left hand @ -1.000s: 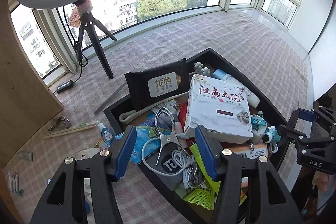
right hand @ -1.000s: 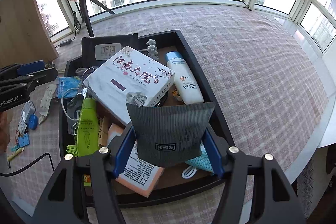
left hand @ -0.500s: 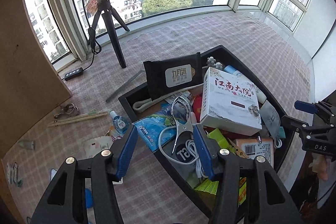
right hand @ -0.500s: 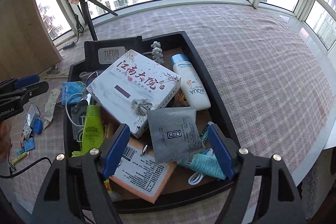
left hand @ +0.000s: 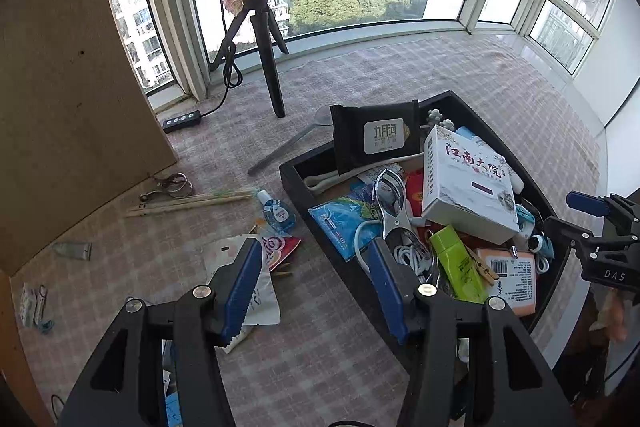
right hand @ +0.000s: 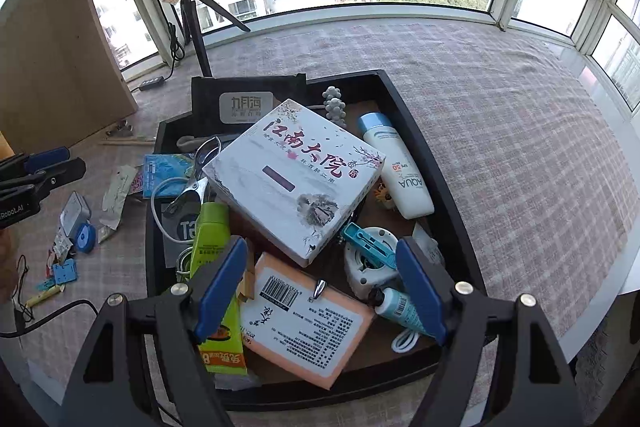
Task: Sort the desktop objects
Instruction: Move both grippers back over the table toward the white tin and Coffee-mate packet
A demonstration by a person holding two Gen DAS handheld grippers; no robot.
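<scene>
A black tray (right hand: 432, 155) holds a white printed box (right hand: 296, 171), a sunscreen bottle (right hand: 396, 171), a green tube (right hand: 212, 239), an orange packet (right hand: 308, 323) and a white round device (right hand: 366, 263) with a blue clip on it. My right gripper (right hand: 320, 251) hangs open over the tray's near end with nothing between its pads. My left gripper (left hand: 312, 259) stands open and empty above the tray's left wall (left hand: 296, 179) and the cloth beside it. Just beyond it a metal clamp (left hand: 390, 203) lies in the tray. A black wipes pack (left hand: 376, 139) leans at the tray's far end.
Left of the tray the checked cloth carries a white sachet (left hand: 224, 255), a small blue bottle (left hand: 276, 213), chopsticks (left hand: 192, 201) and several small bits (right hand: 76, 227). A ring-light tripod (left hand: 268, 67), a power strip (left hand: 182, 121) and a wooden board (left hand: 60, 87) stand behind.
My right gripper let go of a grey sachet, which dropped into the tray and is out of sight now; its jaws spread wider. My left gripper moved left from over the tray toward the cloth.
</scene>
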